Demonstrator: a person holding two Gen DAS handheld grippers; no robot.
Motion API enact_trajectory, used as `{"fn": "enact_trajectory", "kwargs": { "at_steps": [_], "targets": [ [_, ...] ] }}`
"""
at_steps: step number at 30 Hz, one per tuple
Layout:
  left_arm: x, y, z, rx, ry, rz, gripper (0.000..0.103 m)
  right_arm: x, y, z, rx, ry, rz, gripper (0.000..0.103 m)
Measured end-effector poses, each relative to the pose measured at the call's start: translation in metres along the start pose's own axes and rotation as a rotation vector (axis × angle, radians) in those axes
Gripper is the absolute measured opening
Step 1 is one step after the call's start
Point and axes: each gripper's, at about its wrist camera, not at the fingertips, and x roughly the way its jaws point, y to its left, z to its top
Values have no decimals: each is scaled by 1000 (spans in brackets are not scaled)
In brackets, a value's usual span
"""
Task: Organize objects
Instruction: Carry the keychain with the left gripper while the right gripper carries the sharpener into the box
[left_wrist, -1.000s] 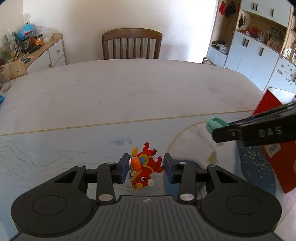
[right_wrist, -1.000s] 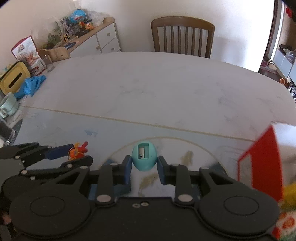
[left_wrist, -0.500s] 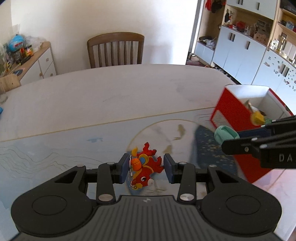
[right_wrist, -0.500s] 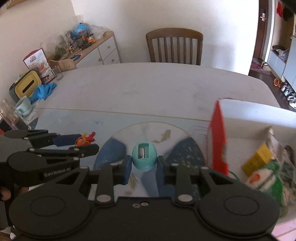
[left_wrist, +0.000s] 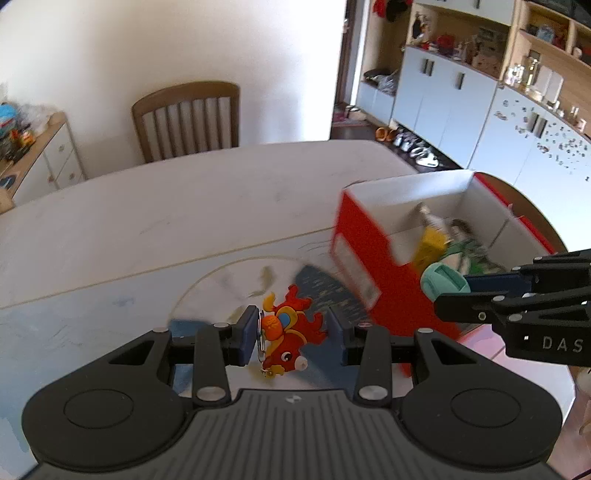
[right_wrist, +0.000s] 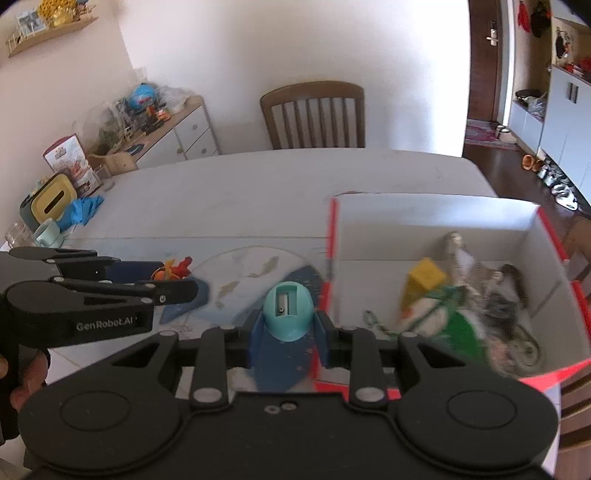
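**Red box waits at the table's right end**

Red and orange, the dragon keychain (left_wrist: 286, 338) hangs clamped between the pads of the left gripper (left_wrist: 291, 334), above the table (left_wrist: 166, 206). The right gripper (right_wrist: 288, 326) is closed on a teal egg-shaped pencil sharpener (right_wrist: 288, 308), held over the near wall of the red box (left_wrist: 373, 269). Inside the box lie a yellow packet (right_wrist: 424, 277) and other blurred items.
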Motion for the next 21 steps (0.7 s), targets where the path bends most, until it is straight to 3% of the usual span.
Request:
{"fn": "enact_trajectory", "kwargs": {
  "at_steps": [21],
  "targets": [
    [22, -132, 58, 120, -47, -52, 39, -52, -137, -18, 53, -54, -79, 28]
  ]
}}
